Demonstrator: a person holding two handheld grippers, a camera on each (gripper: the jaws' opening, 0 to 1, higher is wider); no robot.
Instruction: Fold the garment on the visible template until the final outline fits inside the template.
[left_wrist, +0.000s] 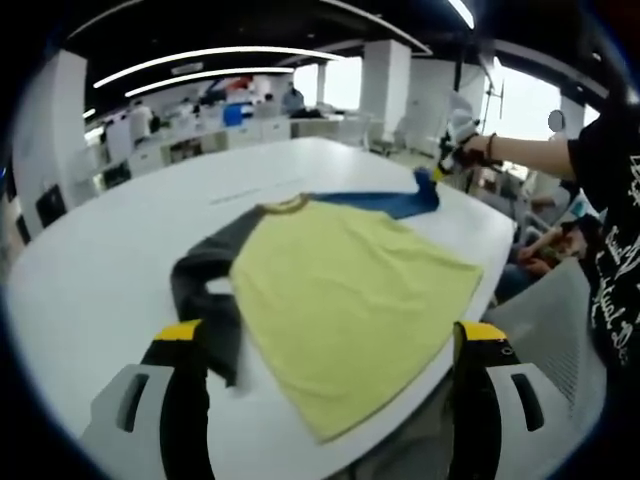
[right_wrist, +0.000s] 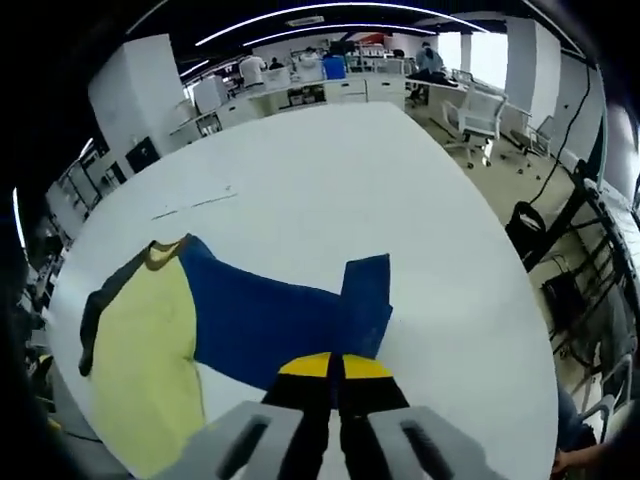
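Right fingers (right_wrist: 335, 372): yellow-tipped, pressed together on the cuff of the blue sleeve (right_wrist: 365, 300), which you hold lifted off the worktop (right_wrist: 330, 170). In the left gripper view your right gripper (left_wrist: 447, 160) shows at the far right corner of the garment with a person's hand around it, the blue cuff pinched in it.

Left fingers (left_wrist: 330, 335): set wide apart, nothing between them, hovering at the near edge of the worktop over the hem of the shirt (left_wrist: 350, 290).

Garment: a yellow-bodied shirt with one blue sleeve and one dark grey sleeve (left_wrist: 205, 290), lying flat near the worktop's near right edge. Grey sleeve lies bent on the left side; hem corner sits close to the worktop edge. No template outline can be made out on the white surface, so I cannot tell how the shirt sits against it.

Judged step: folding the blue sleeve in over the yellow body.

To do it well:
- carry the cuff low and straight across toward the grey side, so the fold line runs along the body seam
- press your open left fingers onto the yellow panel to stop it sliding off the edge
- lay the sleeve flat before you let go, no bunching at the shoulder
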